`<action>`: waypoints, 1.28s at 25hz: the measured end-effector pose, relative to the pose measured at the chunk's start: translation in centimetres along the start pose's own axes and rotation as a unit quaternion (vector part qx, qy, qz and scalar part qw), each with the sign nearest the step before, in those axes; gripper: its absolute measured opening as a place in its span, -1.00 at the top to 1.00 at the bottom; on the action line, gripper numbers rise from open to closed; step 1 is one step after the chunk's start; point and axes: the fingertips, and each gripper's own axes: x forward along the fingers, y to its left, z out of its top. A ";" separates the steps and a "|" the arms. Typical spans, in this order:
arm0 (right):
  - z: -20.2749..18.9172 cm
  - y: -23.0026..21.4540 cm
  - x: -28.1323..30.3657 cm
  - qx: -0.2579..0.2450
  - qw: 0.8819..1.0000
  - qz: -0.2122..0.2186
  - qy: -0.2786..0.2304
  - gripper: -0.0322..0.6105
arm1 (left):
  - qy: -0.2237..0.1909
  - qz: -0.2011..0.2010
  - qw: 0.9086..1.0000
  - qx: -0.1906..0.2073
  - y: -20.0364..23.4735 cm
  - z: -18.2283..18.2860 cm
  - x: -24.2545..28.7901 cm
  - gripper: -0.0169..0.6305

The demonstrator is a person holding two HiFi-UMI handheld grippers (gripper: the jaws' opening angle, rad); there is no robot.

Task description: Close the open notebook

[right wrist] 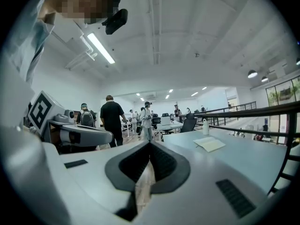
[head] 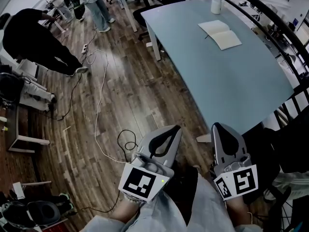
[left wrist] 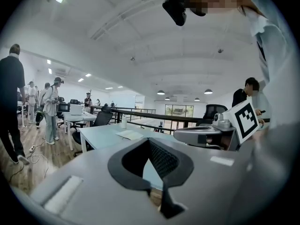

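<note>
Head view: the notebook (head: 220,34) lies open and flat at the far end of the table (head: 241,91), just short of the bottle (head: 216,4) that stands at that end. Both grippers hang off the table's near end, over the floor. The left gripper (head: 170,131) sits out past the table's near corner, and the right gripper (head: 219,128) is right at the near edge. So the right one is closer to the table, though both are well apart from the notebook. The two open pages seem to spread along the table's length, with the fold running across it.

Left gripper view: the jaws are pressed together at the tips and the left gripper (left wrist: 150,142) has nothing in it. Only tabletop shows through the loop behind the tips. The notebook (left wrist: 130,135) is a pale patch far ahead, a touch left of the tips.

Right gripper view: the right gripper (right wrist: 150,145) is fully closed too and carries nothing. The notebook (right wrist: 210,144) lies ahead and to the right, near the bottle (right wrist: 205,126), with a long run of bare table (right wrist: 248,161) in between. Judging by this, the whole table length has to be covered before a page can be lifted.
</note>
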 end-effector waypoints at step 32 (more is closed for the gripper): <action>0.6 7.9 9.8 -0.035 0.999 -0.026 0.016 0.90 | -0.010 0.039 0.999 0.000 14.9 -0.1 -6.5 0.94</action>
